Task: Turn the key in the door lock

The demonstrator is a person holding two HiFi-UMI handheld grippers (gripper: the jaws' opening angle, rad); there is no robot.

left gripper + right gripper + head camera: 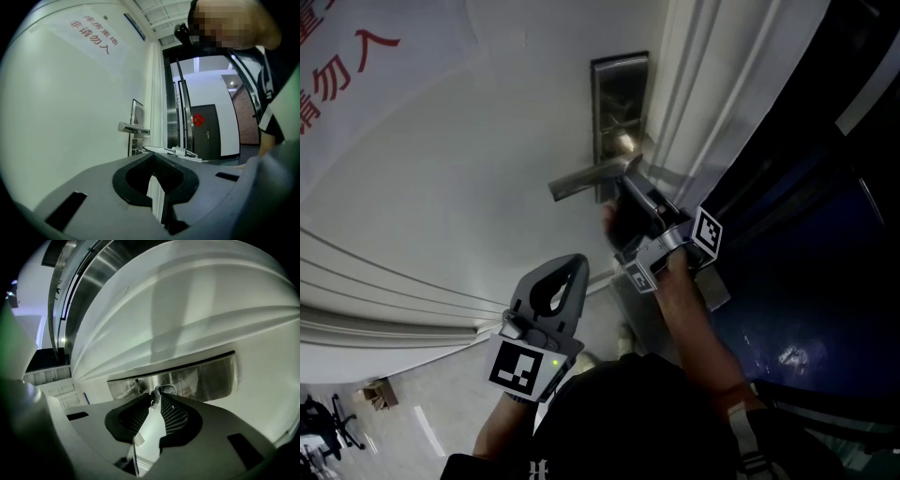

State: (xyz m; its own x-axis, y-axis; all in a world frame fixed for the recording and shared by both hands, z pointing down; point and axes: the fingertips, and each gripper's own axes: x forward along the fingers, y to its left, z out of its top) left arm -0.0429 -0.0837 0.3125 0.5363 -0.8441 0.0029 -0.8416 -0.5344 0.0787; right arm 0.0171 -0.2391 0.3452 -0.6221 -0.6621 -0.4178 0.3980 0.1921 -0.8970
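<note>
The steel lock plate (pixel 619 103) is set in the white door (pixel 459 187), with its lever handle (pixel 584 178) pointing left. My right gripper (pixel 630 174) reaches up to the plate just under the handle. In the right gripper view its fingertips (pixel 156 397) are shut on the small key (pixel 154 394), whose wire ring (pixel 166 389) lies against the plate (pixel 201 378). My left gripper (pixel 565 272) hangs lower left, away from the lock, shut and holding nothing. The left gripper view shows its jaws (pixel 153 158) together, with the handle (pixel 133 128) beyond.
A red-lettered notice (pixel 347 66) is stuck on the door at the upper left. The door frame mouldings (pixel 712 103) run to the right of the lock, with a dark blue surface (pixel 806 281) beyond. A corridor with a dark door (pixel 206 131) shows past the edge.
</note>
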